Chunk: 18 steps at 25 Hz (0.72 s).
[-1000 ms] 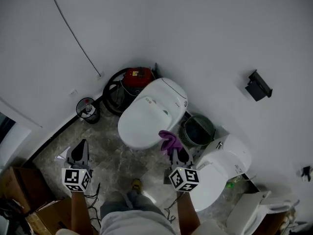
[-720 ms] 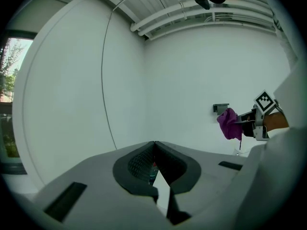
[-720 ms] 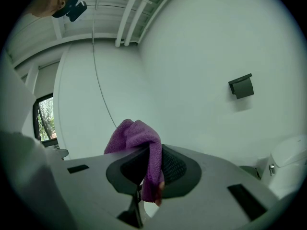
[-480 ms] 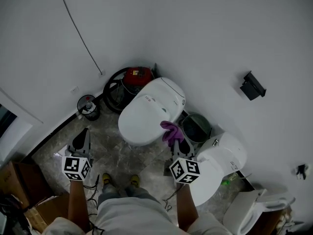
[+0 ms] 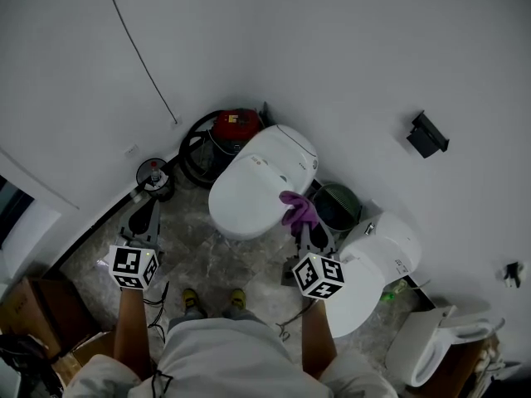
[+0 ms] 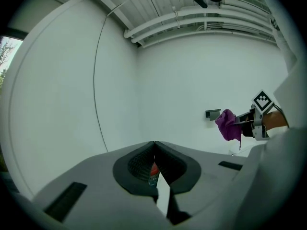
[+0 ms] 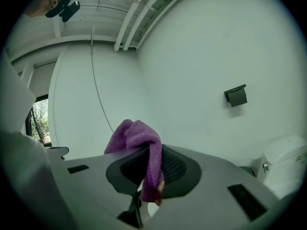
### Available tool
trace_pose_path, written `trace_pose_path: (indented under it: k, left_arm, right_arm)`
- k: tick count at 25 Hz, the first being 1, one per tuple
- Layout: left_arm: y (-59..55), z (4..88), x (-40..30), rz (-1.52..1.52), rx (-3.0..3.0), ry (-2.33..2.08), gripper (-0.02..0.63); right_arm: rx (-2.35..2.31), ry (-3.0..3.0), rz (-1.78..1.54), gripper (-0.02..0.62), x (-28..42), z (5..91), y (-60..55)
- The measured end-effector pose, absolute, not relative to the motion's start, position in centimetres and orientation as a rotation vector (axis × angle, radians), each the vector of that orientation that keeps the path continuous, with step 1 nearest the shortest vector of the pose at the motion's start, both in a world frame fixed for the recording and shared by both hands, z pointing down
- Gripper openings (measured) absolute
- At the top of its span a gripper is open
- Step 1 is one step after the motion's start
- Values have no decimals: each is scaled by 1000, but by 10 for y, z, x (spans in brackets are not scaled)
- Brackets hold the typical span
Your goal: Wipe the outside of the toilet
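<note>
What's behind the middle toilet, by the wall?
A red machine with a coiled black hose stands between the toilet and the wall. The toilet's back end covers the machine's lower part, so I can't tell exactly what machine it is.

Your cloth [image 5: 299, 208] is purple, the toilet [image 5: 249, 193] white, the floor [image 5: 199, 255] grey-marbled; your left gripper [image 5: 150, 210] and right gripper [image 5: 304, 227] bear black-and-white square-patterned cubes.

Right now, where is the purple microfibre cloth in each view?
Head view: centre, purple microfibre cloth by the white toilet.
Left gripper view: cloth right of centre, held aloft.
Right gripper view: cloth centre, pinched between the jaws.
Shared landmark: black wall-mounted holder.
</note>
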<state>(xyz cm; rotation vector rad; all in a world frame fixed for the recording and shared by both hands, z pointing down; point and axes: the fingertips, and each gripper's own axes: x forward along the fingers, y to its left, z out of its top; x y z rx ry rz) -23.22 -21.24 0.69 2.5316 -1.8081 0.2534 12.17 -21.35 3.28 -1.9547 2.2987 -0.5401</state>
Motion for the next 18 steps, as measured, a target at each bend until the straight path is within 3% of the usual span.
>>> trace_pose_path:
  k: [18]
  left_arm:
    - [-198,-4,-283,182,2574,-1782,17]
  right_arm:
    - [-2043,2204,-499,60,80,23,-172]
